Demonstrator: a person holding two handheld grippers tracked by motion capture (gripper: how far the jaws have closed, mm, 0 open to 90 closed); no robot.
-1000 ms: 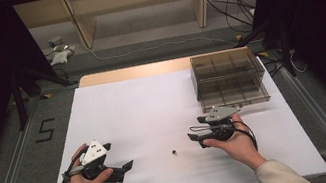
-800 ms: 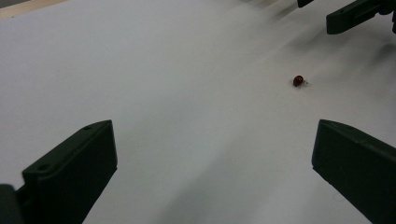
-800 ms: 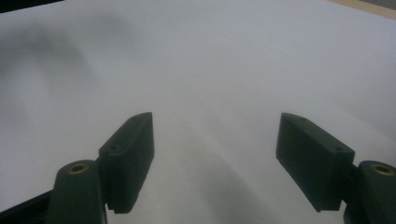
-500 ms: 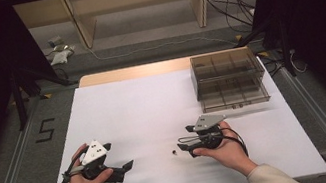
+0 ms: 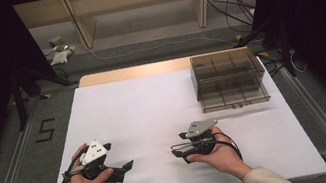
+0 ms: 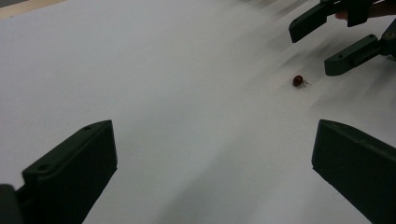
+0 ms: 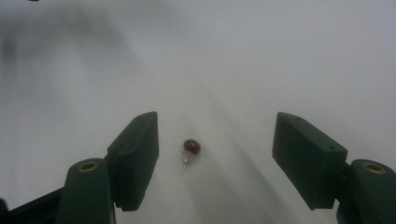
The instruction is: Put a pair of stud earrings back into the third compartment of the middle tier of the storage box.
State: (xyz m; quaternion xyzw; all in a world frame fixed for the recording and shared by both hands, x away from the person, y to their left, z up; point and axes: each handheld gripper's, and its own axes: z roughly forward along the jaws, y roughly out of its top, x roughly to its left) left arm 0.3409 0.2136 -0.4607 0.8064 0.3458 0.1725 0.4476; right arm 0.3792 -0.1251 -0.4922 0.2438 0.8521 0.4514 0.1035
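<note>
A black numeral "5" (image 5: 46, 131) is marked on the grey floor left of the table.

The white table sheet (image 5: 154, 108) is evenly and brightly lit from above in the high view, while the surroundings at both sides are left in near darkness. Only soft, faint shadows are cast under the hands. In the left gripper view, streaked motion blur is seen toward the far right. The right gripper view is rendered dimmer and greyish, with the background softened.
</note>
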